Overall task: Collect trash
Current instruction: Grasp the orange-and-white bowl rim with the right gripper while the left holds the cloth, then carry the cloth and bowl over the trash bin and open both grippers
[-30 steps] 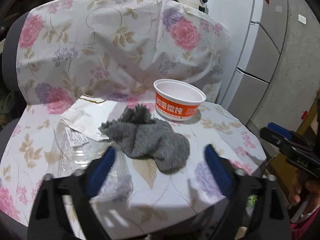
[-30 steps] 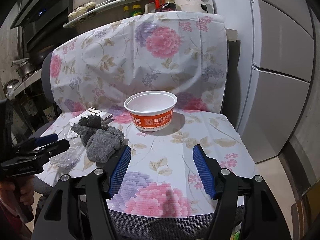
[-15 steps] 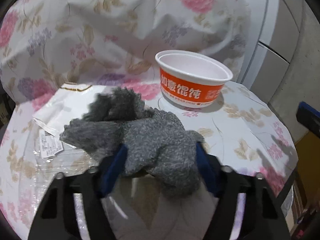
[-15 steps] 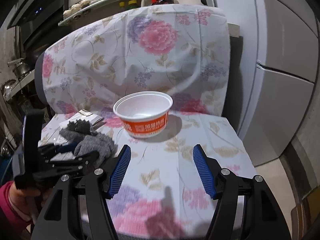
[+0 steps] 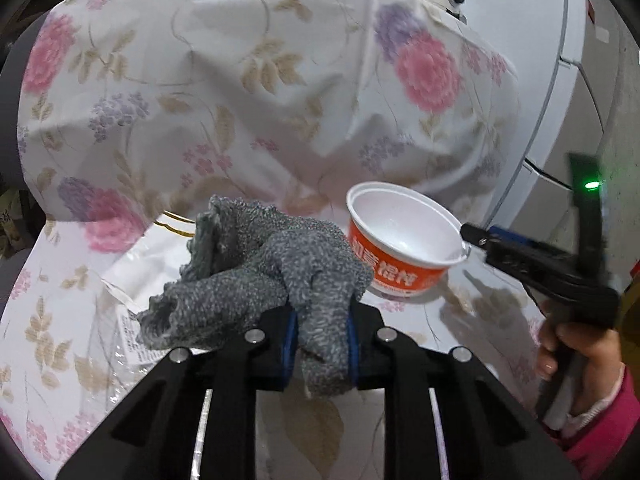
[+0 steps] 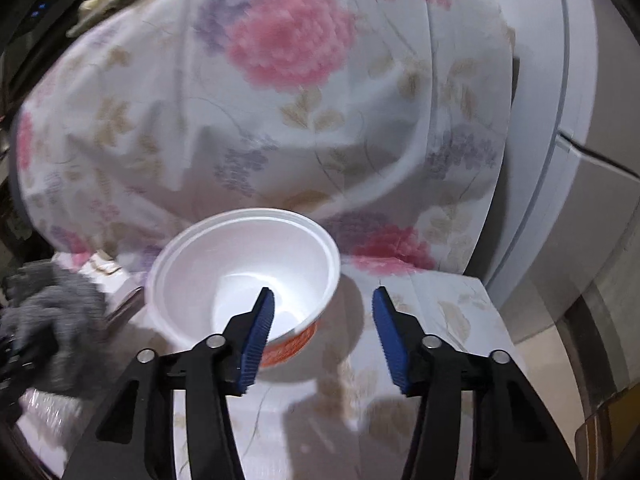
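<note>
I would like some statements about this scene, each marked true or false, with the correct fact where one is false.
1. The left claw has the grey knitted cloth between its closing pads. True.
2. The orange and white bowl holds food. False: its white inside looks empty.
3. The right claw grips the cloth. False: its closing pads straddle the bowl's near rim without pressing it, one over the inside and one outside.
4. A floral sheet covers the seat and backrest. True.
5. The bowl lies upside down. False: it stands mouth up.

Floral cloth point(image 5: 248, 80) draped over chair; white fridge point(image 6: 592, 128) behind.
</note>
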{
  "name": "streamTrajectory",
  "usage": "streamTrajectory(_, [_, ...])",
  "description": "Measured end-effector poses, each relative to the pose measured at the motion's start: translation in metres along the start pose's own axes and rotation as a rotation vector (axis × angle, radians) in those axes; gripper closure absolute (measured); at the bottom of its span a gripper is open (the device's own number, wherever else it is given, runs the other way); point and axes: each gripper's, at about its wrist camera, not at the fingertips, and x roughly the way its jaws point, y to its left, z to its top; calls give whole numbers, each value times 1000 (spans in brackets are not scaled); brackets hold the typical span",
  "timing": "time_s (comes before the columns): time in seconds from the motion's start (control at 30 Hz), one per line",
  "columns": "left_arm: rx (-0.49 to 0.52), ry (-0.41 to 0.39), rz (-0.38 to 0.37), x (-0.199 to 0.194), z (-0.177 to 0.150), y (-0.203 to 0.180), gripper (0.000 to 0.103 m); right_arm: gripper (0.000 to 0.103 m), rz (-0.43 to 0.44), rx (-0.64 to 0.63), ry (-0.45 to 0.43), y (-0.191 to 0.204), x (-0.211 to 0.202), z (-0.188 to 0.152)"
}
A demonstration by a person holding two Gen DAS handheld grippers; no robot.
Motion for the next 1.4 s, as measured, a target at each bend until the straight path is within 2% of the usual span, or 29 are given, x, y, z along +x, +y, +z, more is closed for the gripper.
streamTrajectory(0.07, [-3, 3, -3, 1, 1, 2, 85, 52, 1, 29, 54, -4, 15, 0])
streamTrajectory(0.13, [-8, 6, -1, 2, -1, 4, 85, 52, 42, 53, 107, -4, 25, -4])
streamTrajectory(0.23, [-18, 23, -3, 7, -5, 8, 85, 52, 72, 34, 118, 5, 25, -14])
streamTrajectory(0.33, [-21, 29, 3, 7, -10, 9, 85, 68, 65, 30, 69, 12, 9, -17])
streamTrajectory(0.37, [-21, 30, 5, 6, -12, 9, 85, 82, 62, 35, 54, 13, 5, -17])
streamTrajectory(0.4, [-22, 32, 5, 5, -13, 9, 85, 92, 51, 35, 36, 13, -1, -17])
streamTrajectory(0.43, [-24, 33, 6, 3, -15, 9, 85, 95, 43, 36, 28, 13, -5, -17])
streamTrajectory(0.53, [-21, 31, 7, -5, -21, 6, 85, 98, 75, 51, 19, 12, -16, -14])
streamTrajectory(0.63, [-14, 21, 2, -17, -25, 1, 85, 98, 66, 56, 10, 9, -36, -16])
streamTrajectory(0.9, [24, -19, -59, -49, -39, -33, 85, 98, -13, 113, 2, -24, -103, -49])
streamTrajectory(1.4, [212, -74, -390, -96, -86, -168, 85, 98, -206, 268, -30, -126, -224, -148])
